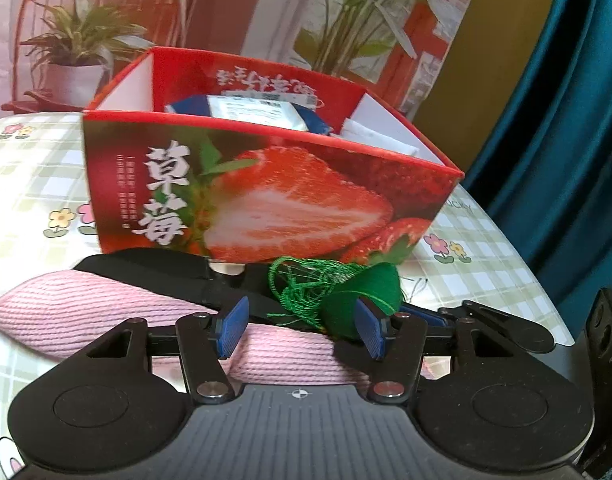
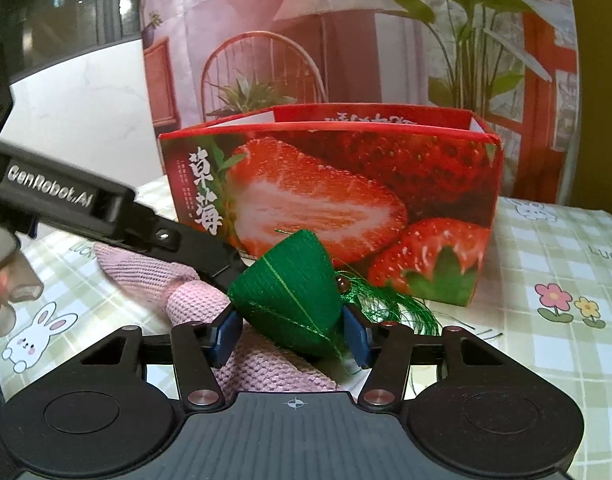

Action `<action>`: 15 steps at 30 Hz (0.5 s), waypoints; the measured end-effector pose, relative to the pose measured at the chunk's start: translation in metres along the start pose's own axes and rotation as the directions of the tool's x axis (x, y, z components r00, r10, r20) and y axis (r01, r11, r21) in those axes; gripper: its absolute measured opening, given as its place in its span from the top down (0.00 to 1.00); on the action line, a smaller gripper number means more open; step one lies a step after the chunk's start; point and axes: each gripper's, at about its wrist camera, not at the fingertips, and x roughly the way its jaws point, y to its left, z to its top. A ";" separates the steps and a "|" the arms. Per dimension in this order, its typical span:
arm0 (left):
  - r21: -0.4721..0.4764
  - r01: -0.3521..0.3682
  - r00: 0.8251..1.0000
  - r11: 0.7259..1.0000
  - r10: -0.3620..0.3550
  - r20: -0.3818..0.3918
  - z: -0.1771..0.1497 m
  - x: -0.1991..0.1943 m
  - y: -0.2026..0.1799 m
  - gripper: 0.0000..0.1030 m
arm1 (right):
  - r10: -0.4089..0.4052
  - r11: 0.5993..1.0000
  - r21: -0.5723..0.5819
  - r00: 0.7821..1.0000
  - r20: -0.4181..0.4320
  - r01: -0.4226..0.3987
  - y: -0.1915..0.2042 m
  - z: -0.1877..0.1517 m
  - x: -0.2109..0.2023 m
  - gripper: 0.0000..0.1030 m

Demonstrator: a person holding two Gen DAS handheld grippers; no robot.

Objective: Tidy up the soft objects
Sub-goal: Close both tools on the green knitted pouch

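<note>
Crowding both spread grippers — left gripper [image 1: 302, 326], right gripper [image 2: 292, 336] — green pouch [image 2: 290, 300], pink cloth [image 1: 86, 308], strawberry box [image 1: 266, 188] behind.

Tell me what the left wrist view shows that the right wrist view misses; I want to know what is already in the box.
Only the left wrist view looks into the strawberry box: a white-labelled packet on something blue. Only the right wrist view shows the left tongs' arm reaching in, plus the bunny print on the tablecloth. Both show the box, the green tasselled pouch between open pads, and the pink knit item beneath.
</note>
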 end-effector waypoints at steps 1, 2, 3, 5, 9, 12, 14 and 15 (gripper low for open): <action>0.003 0.000 1.000 1.000 0.000 -0.006 0.001 0.003 -0.002 0.41 | 0.003 1.000 -0.002 1.000 0.003 -0.003 0.000 -0.001 0.000 0.51; 0.003 0.001 1.000 1.000 -0.001 -0.012 0.002 0.005 -0.004 0.42 | 0.010 1.000 0.002 1.000 0.006 -0.010 -0.001 -0.001 0.000 0.51; 0.001 0.002 1.000 1.000 -0.002 -0.016 0.003 0.007 -0.006 0.42 | 0.018 1.000 0.007 1.000 0.010 -0.018 -0.003 -0.001 0.000 0.51; -0.004 0.011 1.000 1.000 -0.011 -0.017 0.005 0.011 -0.009 0.43 | 0.025 0.999 0.020 1.000 0.011 -0.025 -0.005 -0.001 0.000 0.51; -0.008 0.044 0.999 0.999 -0.044 -0.027 0.010 0.016 -0.017 0.45 | 0.047 0.997 0.052 0.999 0.018 -0.048 -0.012 -0.002 -0.002 0.52; 0.014 0.063 0.997 0.998 -0.062 -0.046 0.011 0.022 -0.026 0.50 | 0.063 0.996 0.059 0.998 0.024 -0.065 -0.014 -0.002 -0.002 0.52; 0.010 0.079 0.995 0.997 -0.078 -0.061 0.011 0.026 -0.028 0.58 | 0.072 0.995 0.062 0.997 0.027 -0.074 -0.015 -0.002 -0.002 0.52; 0.002 0.094 0.993 0.996 -0.094 -0.065 0.010 0.027 -0.029 0.60 | 0.075 0.995 0.066 0.997 0.029 -0.077 -0.016 -0.002 -0.002 0.52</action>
